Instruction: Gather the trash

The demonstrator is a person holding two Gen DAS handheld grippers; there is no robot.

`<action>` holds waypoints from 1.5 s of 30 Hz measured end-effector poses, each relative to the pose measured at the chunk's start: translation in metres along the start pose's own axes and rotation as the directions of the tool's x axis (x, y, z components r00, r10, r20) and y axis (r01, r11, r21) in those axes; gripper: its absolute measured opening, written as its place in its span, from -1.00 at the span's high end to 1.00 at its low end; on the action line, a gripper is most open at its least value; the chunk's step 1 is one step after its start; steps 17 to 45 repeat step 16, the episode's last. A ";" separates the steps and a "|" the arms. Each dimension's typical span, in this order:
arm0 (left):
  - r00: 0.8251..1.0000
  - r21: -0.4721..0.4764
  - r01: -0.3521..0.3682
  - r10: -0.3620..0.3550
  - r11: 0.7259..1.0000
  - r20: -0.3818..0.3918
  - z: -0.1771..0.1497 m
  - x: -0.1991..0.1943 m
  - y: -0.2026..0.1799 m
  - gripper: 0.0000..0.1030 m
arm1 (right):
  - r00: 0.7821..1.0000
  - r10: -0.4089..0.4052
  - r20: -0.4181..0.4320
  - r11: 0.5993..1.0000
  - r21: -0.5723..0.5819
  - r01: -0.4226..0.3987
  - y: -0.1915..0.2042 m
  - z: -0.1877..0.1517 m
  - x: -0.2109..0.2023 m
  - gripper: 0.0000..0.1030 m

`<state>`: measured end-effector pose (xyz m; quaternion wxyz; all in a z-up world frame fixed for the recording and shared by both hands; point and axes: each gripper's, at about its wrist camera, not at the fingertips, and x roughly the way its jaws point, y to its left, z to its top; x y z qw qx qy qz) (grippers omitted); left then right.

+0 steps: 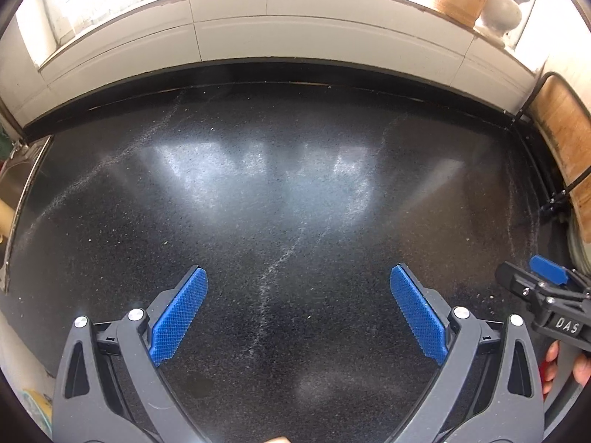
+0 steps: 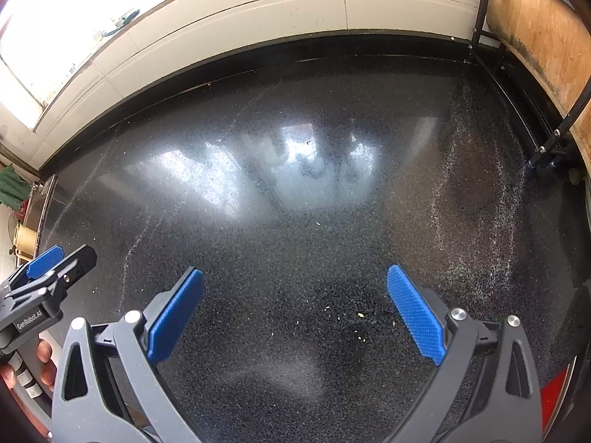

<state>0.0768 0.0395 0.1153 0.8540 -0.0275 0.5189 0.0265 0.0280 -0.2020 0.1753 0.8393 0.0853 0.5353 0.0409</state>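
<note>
Crumbs (image 2: pixel 360 315) between spread right tongs (image 2: pixel 295 313).

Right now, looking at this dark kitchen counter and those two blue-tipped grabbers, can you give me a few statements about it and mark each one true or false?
1. The left gripper is wide open with nothing between its blue pads. True.
2. The right gripper is clamped on a crumpled wrapper. False: it is open and empty.
3. A few small pale crumbs lie on the black speckled countertop just ahead of the right gripper. True.
4. A full trash bag sits in the middle of the countertop. False: the middle shows only glare and faint whitish streaks.
5. A wooden board stands in a black wire rack at the counter's right end. True.
</note>
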 end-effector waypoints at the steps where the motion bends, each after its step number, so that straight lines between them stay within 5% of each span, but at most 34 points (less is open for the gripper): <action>1: 1.000 0.001 -0.007 0.007 1.000 0.005 0.001 0.000 0.000 -0.87 | 1.000 -0.001 -0.002 1.000 0.000 0.001 0.000 0.000 0.000 -0.87; 4: 0.998 0.013 -0.065 0.065 0.998 0.022 0.000 -0.005 -0.002 -0.87 | 1.000 -0.007 -0.006 1.000 -0.001 0.007 -0.001 -0.002 0.000 -0.87; 8: 0.999 -0.003 0.004 -0.004 1.000 0.038 0.000 -0.004 0.003 -0.87 | 1.000 -0.012 -0.015 1.000 -0.002 0.012 -0.004 -0.002 0.002 -0.87; 12: 0.997 -0.003 -0.058 0.059 0.998 0.043 -0.001 0.011 0.006 -0.87 | 0.999 -0.039 -0.026 0.999 -0.011 0.039 -0.008 -0.002 0.009 -0.87; 16: 0.998 -0.016 -0.056 0.056 0.998 -0.020 -0.002 0.030 0.014 -0.87 | 0.997 -0.068 -0.044 0.998 -0.003 0.068 -0.012 -0.006 0.022 -0.87; 45: 0.998 -0.016 -0.056 0.056 0.998 -0.020 -0.002 0.030 0.014 -0.87 | 0.997 -0.068 -0.044 0.998 -0.003 0.068 -0.012 -0.006 0.022 -0.87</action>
